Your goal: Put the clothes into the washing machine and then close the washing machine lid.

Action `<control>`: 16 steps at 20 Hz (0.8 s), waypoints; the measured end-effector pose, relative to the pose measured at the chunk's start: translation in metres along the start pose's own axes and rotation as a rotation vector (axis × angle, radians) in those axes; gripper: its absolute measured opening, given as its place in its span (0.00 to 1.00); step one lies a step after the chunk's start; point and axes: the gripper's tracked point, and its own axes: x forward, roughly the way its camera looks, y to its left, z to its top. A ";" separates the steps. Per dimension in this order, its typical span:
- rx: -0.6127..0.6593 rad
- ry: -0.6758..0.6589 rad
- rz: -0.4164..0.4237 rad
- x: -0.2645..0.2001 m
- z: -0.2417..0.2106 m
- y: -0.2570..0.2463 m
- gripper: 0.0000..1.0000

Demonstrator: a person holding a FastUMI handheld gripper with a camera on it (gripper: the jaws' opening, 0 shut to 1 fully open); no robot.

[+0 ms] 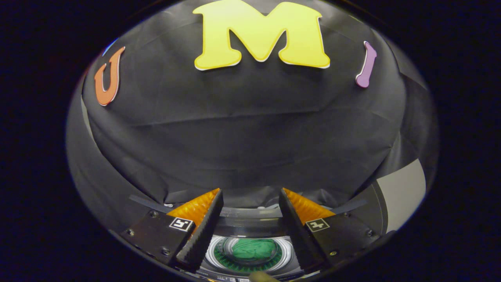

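Claw (pixel 250 197) hangs with its two fingers spread wide, pinching nothing, tips aimed at twelve o'clock toward the black cloth wall (pixel 242 129). At six o'clock, between and below the fingers, lies the round top-loading washing machine (pixel 250 223) with a shiny metal drum rim; a crumpled green garment (pixel 253 249) rests inside the drum

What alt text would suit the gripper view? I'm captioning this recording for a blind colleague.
A green cloth lies bunched inside the open drum of a top-loading washing machine, seen from above between the fingers of an open gripper that holds nothing. Beyond the machine hangs the booth's black cloth wall.
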 end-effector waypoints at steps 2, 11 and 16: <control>-0.004 -0.014 0.004 -0.007 -0.005 0.000 0.90; -0.038 -0.072 0.029 -0.033 -0.031 0.002 0.90; -0.050 -0.083 0.037 -0.051 -0.056 0.003 0.90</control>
